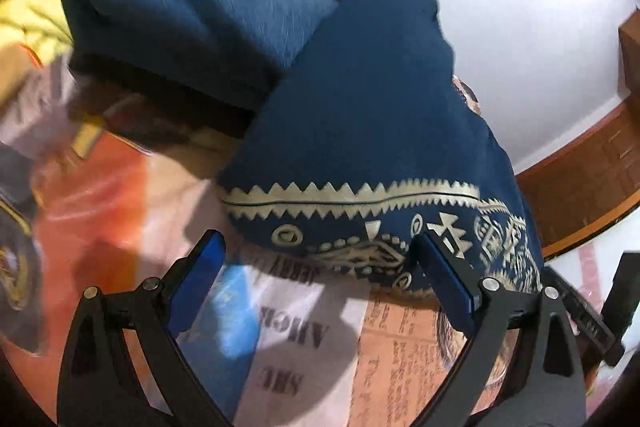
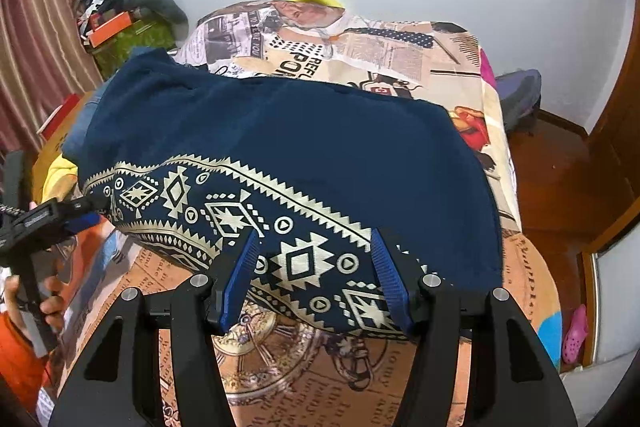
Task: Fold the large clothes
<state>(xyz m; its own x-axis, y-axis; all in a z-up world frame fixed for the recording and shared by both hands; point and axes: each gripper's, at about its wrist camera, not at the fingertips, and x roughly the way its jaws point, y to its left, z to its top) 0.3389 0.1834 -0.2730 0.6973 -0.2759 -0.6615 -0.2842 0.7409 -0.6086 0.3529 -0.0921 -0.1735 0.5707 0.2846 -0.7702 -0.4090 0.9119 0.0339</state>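
A navy garment [image 2: 304, 147] with a gold geometric border lies folded on the newspaper-print sheet [image 2: 360, 47]. My right gripper [image 2: 314, 267] stands half open astride the near hem; the patterned cloth lies flat between its blue pads [image 2: 240, 275], not pinched. My left gripper [image 1: 320, 259] is wide open at the garment's [image 1: 360, 107] other end, its right finger [image 1: 444, 279] over the gold border. In the right wrist view the left gripper [image 2: 90, 213] sits at the garment's left corner, with a hand [image 2: 52, 303] holding it.
A lighter blue folded cloth [image 1: 192, 7] lies behind the navy garment. Clutter and a curtain [image 2: 36, 47] stand at the left. Past the sheet's right edge are a wooden floor [image 2: 560, 179], a door and a pink shoe [image 2: 574, 335].
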